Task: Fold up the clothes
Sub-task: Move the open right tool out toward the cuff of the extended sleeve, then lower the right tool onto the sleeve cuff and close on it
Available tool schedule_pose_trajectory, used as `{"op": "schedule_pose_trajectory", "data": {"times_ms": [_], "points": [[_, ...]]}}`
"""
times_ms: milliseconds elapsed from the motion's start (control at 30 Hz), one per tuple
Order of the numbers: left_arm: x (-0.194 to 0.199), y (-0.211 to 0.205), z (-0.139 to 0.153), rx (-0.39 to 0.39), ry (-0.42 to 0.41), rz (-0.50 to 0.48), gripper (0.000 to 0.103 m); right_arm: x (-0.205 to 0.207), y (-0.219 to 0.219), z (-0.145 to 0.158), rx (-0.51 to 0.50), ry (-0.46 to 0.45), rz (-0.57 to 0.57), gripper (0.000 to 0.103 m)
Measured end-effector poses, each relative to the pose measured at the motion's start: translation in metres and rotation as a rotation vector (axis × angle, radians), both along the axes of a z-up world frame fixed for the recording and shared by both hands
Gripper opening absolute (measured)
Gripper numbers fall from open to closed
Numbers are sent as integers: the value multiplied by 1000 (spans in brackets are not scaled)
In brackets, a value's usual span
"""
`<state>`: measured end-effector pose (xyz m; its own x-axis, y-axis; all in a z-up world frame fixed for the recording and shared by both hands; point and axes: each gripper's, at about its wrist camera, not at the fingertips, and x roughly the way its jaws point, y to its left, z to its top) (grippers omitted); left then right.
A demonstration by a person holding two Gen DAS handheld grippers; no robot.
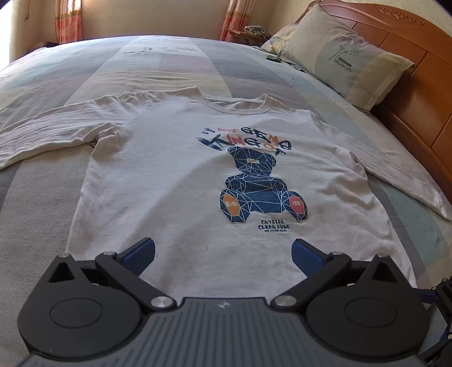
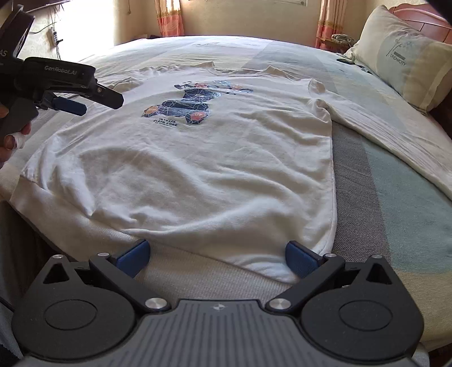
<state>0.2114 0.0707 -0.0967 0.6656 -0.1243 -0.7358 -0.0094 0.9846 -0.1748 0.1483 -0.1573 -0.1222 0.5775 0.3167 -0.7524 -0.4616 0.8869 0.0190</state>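
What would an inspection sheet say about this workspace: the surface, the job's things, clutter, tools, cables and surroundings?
Surface: bed with a striped pastel cover.
Job's things: white sweatshirt lying flat, print up, both sleeves spread out, not yet folded.
Clutter: small dark object beside the pillow.
Tools: left tool open above the hem; right tool open at the hem's corner.
Cables: cords and a power strip on the far wall.
Surroundings: wooden headboard, curtains.
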Motion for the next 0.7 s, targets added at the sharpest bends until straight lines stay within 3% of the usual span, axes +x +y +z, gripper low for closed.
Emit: {"op": "schedule_pose_trajectory", "data": {"times_ms": [200, 400, 700], "points": [[5, 12, -19, 83, -15, 62, 102, 0, -2, 1, 2, 3, -5, 103], [4, 24, 4, -16, -52, 71, 102, -5, -3, -1, 11, -27, 1, 103], [-5, -6, -7, 11, -37, 5, 102, -5, -3, 0, -1, -20, 21, 103]]}}
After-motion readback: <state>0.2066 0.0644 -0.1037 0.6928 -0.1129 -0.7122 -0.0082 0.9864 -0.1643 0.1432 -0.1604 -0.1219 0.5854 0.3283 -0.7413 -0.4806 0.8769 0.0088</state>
